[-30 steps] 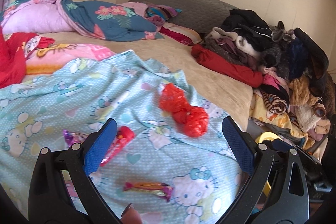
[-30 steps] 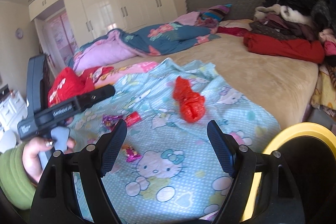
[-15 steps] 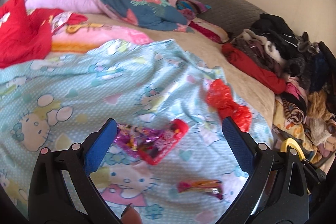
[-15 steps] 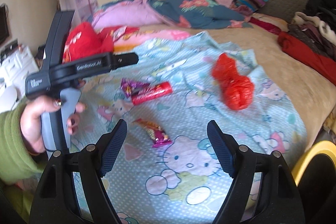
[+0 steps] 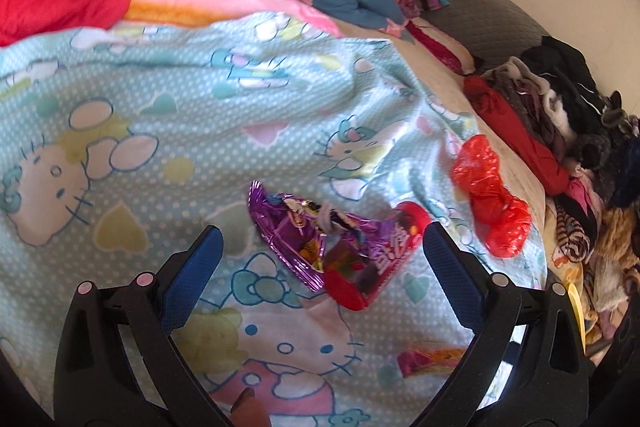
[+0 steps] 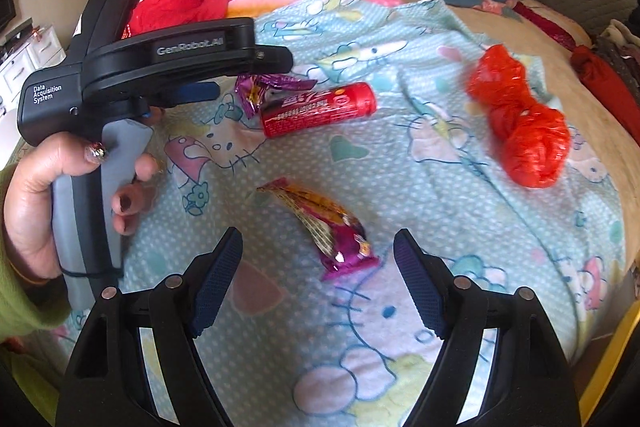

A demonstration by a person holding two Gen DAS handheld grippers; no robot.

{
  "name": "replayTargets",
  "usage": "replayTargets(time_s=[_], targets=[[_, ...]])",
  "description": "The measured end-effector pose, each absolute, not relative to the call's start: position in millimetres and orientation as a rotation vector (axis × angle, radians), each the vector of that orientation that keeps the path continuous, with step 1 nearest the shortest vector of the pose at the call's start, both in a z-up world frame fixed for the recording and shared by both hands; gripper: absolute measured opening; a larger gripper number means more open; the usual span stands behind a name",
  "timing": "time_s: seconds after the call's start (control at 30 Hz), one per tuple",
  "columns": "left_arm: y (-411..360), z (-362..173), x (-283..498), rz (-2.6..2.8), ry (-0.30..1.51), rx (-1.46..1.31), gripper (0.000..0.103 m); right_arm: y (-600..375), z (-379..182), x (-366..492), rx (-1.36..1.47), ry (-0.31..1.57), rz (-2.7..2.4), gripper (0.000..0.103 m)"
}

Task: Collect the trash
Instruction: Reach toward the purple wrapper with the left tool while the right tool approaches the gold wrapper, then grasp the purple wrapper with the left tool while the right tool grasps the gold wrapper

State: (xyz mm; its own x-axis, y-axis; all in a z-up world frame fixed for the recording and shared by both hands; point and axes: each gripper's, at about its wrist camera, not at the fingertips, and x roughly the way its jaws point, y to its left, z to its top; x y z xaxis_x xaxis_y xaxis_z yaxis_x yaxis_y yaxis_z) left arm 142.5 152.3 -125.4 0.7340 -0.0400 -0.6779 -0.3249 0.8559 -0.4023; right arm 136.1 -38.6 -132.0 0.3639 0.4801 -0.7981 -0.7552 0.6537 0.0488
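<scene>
Where crinkled foil wrappers [image 5: 296,235] litter dotted cotton bedsheet [image 5: 160,131], left gripper [image 5: 320,259] gapes.

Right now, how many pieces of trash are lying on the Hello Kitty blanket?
4. A purple foil wrapper touches a red tube beside it; an orange-pink candy wrapper lies nearest the right gripper; a crumpled red plastic bag is at the right. Folds may hide more.

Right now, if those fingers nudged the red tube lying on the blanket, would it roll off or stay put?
The red tube looks round and lies on its side, so a sideways nudge would likely roll it. The soft, rumpled blanket and the purple wrapper touching it would probably stop it soon. It looks stiff, so the fingers should grip it without crushing.
</scene>
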Motion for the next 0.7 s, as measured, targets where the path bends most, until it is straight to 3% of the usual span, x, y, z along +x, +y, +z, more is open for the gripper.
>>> replayTargets(time_s=[0.1, 0.17, 0.27, 0.7], targets=[[155.8, -133.2, 145.8, 0.179, 0.749, -0.559, 0.087, -29.6, -138.9, 140.2, -0.366, 0.903, 0.816, 0.065], [156.3, -135.6, 147.4, 0.186, 0.753, -0.564, 0.079, -26.1, -144.7, 144.0, -0.368, 0.912, 0.805, 0.045], [156.6, -136.6, 149.2, 0.191, 0.751, -0.564, 0.063, -29.6, -145.0, 148.8, -0.331, 0.915, 0.798, 0.024], [158.7, -127.5, 147.3, 0.168, 0.741, -0.57, 0.036, -71.6, -117.8, 148.3, -0.134, 0.876, 0.792, 0.023]])
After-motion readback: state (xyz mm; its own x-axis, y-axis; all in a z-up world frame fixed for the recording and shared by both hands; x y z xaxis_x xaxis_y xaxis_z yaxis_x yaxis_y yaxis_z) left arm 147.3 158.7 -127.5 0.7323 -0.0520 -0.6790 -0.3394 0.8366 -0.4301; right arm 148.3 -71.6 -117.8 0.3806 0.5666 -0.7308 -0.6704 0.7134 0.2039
